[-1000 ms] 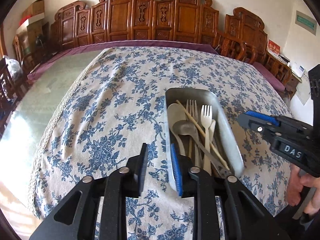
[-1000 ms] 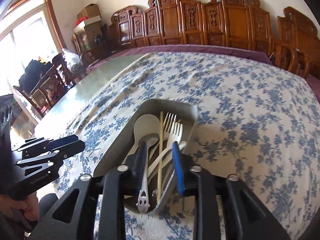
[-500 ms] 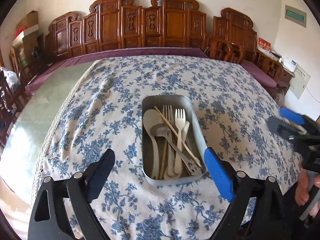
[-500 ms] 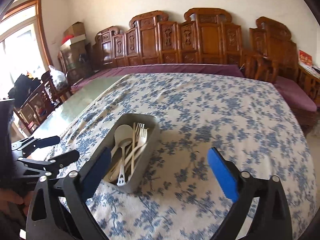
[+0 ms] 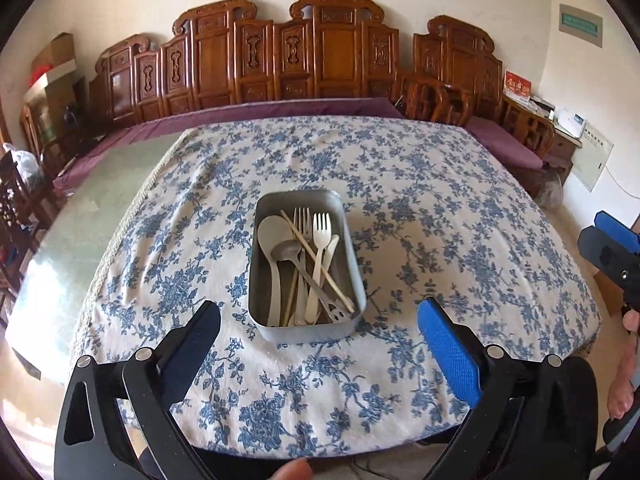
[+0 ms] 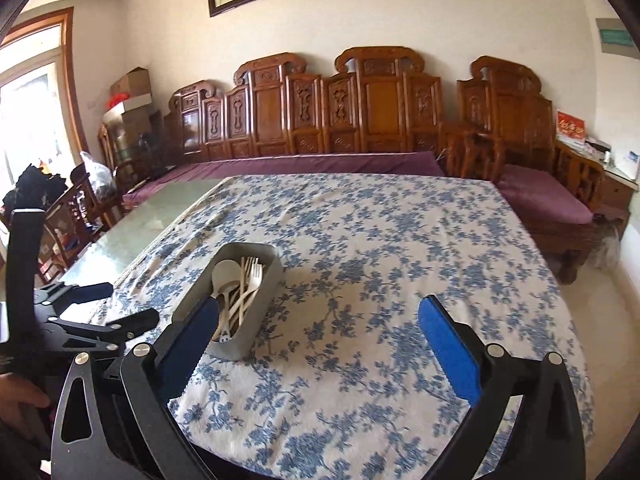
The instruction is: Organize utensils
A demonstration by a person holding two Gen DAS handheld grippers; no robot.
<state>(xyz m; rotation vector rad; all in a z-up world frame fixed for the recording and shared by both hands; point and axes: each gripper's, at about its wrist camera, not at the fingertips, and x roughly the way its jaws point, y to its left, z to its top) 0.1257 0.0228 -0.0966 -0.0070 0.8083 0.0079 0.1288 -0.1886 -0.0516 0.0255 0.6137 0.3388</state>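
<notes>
A grey metal tray (image 5: 356,264) stands on the blue-flowered tablecloth (image 5: 440,208). In it lie a pale spoon (image 5: 272,236), a metal spoon (image 5: 288,250), a white plastic fork (image 5: 320,240), a metal fork (image 5: 302,220) and a wooden chopstick (image 5: 316,258). My left gripper (image 5: 320,320) is open and empty, held back above the table's near edge in front of the tray. My right gripper (image 6: 320,316) is open and empty, to the right of the tray (image 6: 264,304). Each gripper shows in the other's view: the right one (image 5: 608,240) and the left one (image 6: 116,308).
Carved wooden benches (image 5: 304,60) with purple cushions (image 5: 280,108) line the far wall. The bare green tabletop (image 5: 80,216) shows left of the cloth. Chairs and boxes (image 6: 128,96) stand at the left. The person's hand (image 5: 624,376) is at the right edge.
Both grippers have opened wide and pulled back and up from the tray. The tray with its utensils stays on the cloth.
</notes>
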